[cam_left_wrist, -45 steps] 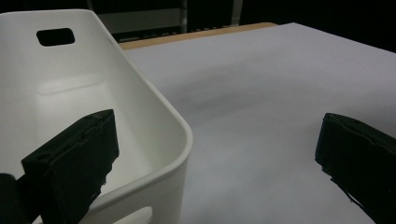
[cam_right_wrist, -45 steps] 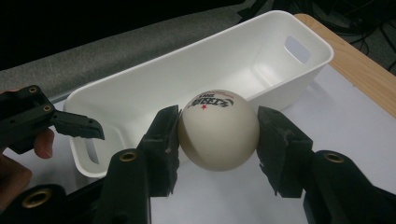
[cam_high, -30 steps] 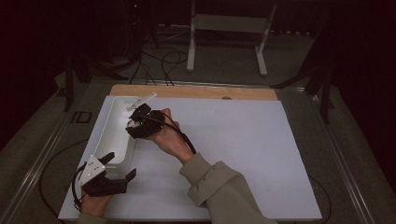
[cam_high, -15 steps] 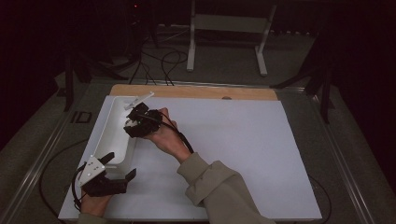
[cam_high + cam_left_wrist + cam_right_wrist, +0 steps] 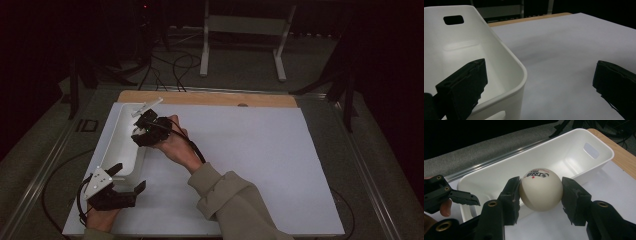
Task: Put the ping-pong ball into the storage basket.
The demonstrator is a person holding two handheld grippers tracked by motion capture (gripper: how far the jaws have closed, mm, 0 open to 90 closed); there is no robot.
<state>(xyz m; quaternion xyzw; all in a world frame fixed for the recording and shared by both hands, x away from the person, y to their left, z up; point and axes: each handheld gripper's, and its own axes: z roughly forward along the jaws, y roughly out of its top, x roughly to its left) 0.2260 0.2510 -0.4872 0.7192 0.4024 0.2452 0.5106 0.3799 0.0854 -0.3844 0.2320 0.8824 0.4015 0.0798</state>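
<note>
At the lower left of the high view, the left gripper [image 5: 131,181] sits low on the bench [image 5: 260,165], a hand [image 5: 97,220] behind it at the bottom edge. Its jaws are spread wide and pinch nothing; in the left gripper view one black jaw stands inside the near end of the white bin [image 5: 499,62] and the other well out to the right over the bare white bench top [image 5: 564,55], so the bin's near corner lies between them without being pressed.

The white bin [image 5: 120,145] is long and narrow and runs up the left part of the high view, from just beside the left gripper toward the wooden strip [image 5: 210,98] along the far edge of the bench. A handle slot [image 5: 591,150] is cut in its far end wall, as the right gripper view shows.

Toward the middle left of the high view, the right gripper [image 5: 137,134] is held at the bin's right-hand rim, the person's right hand [image 5: 175,145] and sleeve [image 5: 235,200] reaching in from the bottom centre. In the right gripper view its jaws pinch a cream table-tennis ball [image 5: 541,189] with red and black print on top, one pad on each side. The ball hangs just short of the bin's near rim, with the bin [image 5: 544,160] behind it.
</note>
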